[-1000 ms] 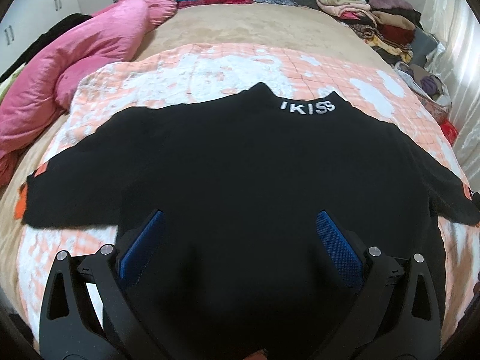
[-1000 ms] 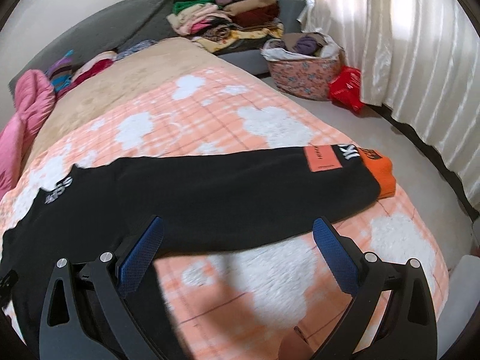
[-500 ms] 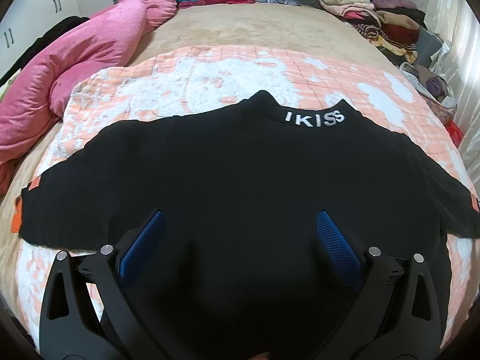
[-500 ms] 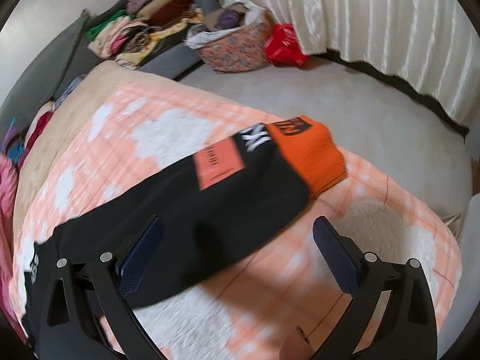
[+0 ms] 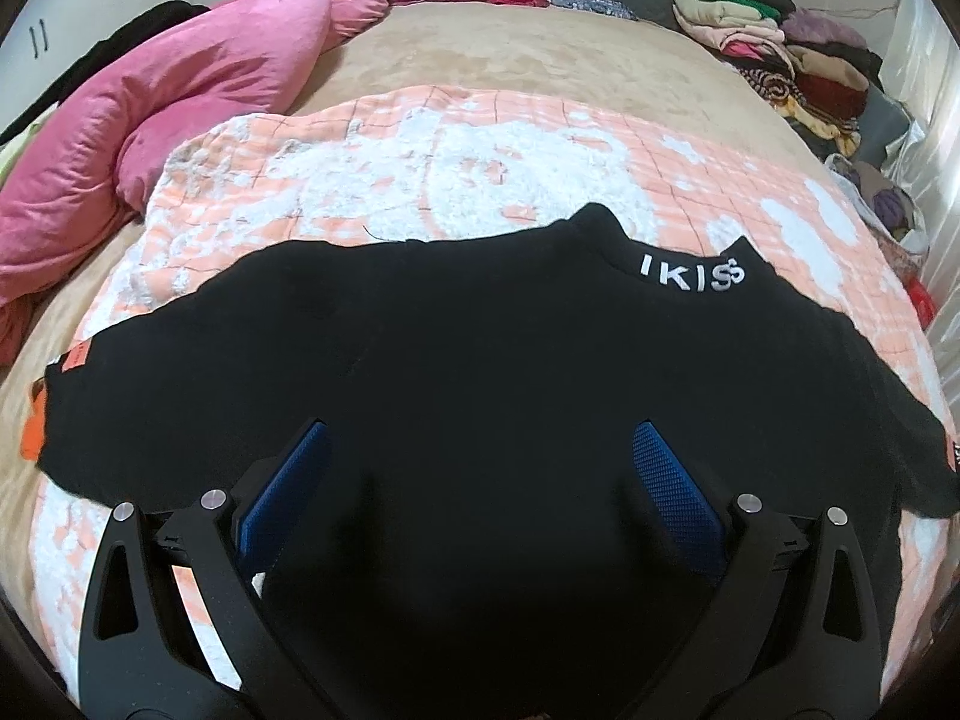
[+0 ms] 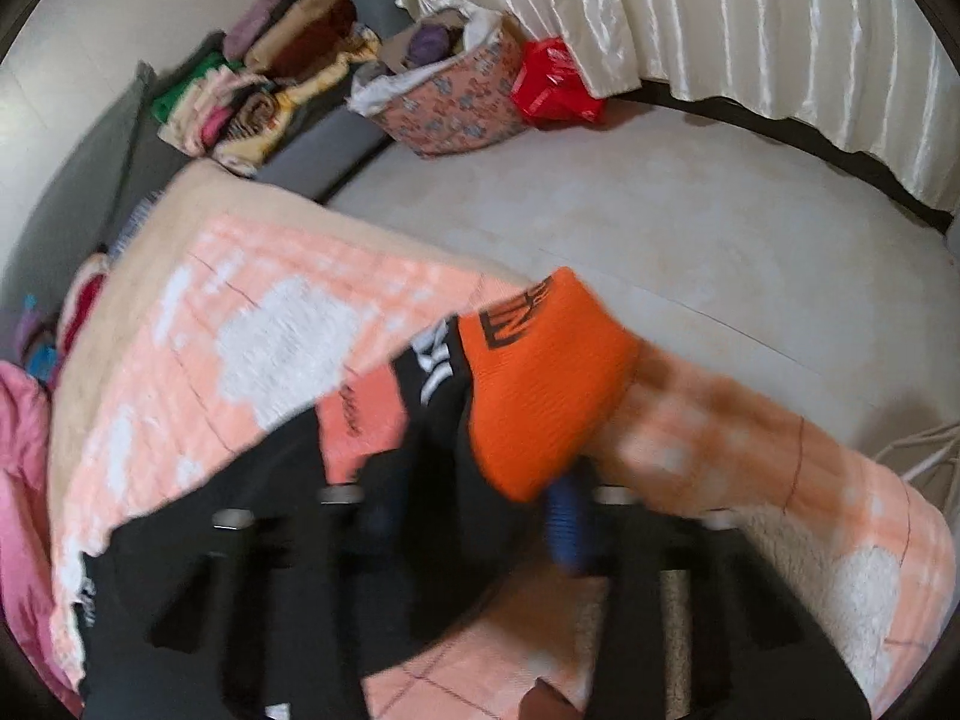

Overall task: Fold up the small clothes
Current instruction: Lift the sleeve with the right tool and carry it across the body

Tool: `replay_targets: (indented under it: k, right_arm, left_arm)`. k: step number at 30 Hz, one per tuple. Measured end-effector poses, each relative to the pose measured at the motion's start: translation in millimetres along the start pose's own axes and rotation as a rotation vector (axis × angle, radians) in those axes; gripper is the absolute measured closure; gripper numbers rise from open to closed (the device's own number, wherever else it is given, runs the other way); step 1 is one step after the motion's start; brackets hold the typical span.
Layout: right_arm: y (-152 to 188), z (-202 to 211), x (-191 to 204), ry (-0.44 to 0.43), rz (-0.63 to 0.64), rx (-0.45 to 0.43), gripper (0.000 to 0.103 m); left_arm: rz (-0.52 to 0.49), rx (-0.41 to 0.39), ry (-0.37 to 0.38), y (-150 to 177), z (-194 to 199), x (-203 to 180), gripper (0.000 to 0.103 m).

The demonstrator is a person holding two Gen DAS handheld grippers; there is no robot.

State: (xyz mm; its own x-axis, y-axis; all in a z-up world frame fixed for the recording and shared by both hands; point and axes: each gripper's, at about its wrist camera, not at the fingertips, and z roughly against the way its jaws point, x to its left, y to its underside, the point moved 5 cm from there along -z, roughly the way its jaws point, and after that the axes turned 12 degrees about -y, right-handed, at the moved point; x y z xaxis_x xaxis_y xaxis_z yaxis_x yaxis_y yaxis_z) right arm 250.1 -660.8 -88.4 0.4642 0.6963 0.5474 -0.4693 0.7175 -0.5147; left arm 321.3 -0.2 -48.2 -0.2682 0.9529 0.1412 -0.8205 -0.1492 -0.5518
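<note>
A black sweater (image 5: 480, 360) with white "IKISS" lettering on the collar lies spread flat on the orange-and-white blanket (image 5: 420, 168). Its left sleeve ends in an orange cuff (image 5: 31, 432). My left gripper (image 5: 480, 492) is open and hovers over the sweater's lower body. In the blurred right wrist view, my right gripper (image 6: 480, 510) has its fingers closed in on the right sleeve end at the orange cuff (image 6: 540, 384), near the bed's right edge.
A pink duvet (image 5: 162, 102) lies at the bed's left. Stacks of folded clothes (image 5: 792, 60) sit at the far right. On the floor stand a patterned basket (image 6: 450, 102) and a red bag (image 6: 552, 90) by the curtains (image 6: 750, 18).
My right gripper has moved right along the sleeve to the orange cuff and narrowed from wide open onto it. The left gripper has drifted slightly left and stayed open.
</note>
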Motion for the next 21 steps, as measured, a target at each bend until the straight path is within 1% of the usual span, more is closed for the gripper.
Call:
replay_targets:
  k: [4,7,9,13,18,21]
  right_arm:
    - [-2,24,35,-0.107,0.090,-0.057,0.090]
    - [2,38,67,-0.179,0.151,-0.068,0.091]
    - [5,47,87,-0.211,0.196,-0.074,0.091]
    - [18,62,131,-0.266,0.273,-0.060,0.091]
    - [40,75,185,-0.332,0.353,-0.030,0.091]
    - [55,81,222,-0.392,0.394,-0.013,0.091]
  left_arm:
    - [0.017,0.003,0.050,1,11,2,0.008]
    - [0.020,-0.006,0.076,3,21,2,0.008]
    - [0.022,-0.012,0.086,3,27,3,0.008]
    - [0.024,-0.026,0.089,3,38,8,0.008]
    - [0.043,-0.044,0.132,-1,53,16,0.008]
    - [0.044,-0.057,0.132,-2,60,21,0.008]
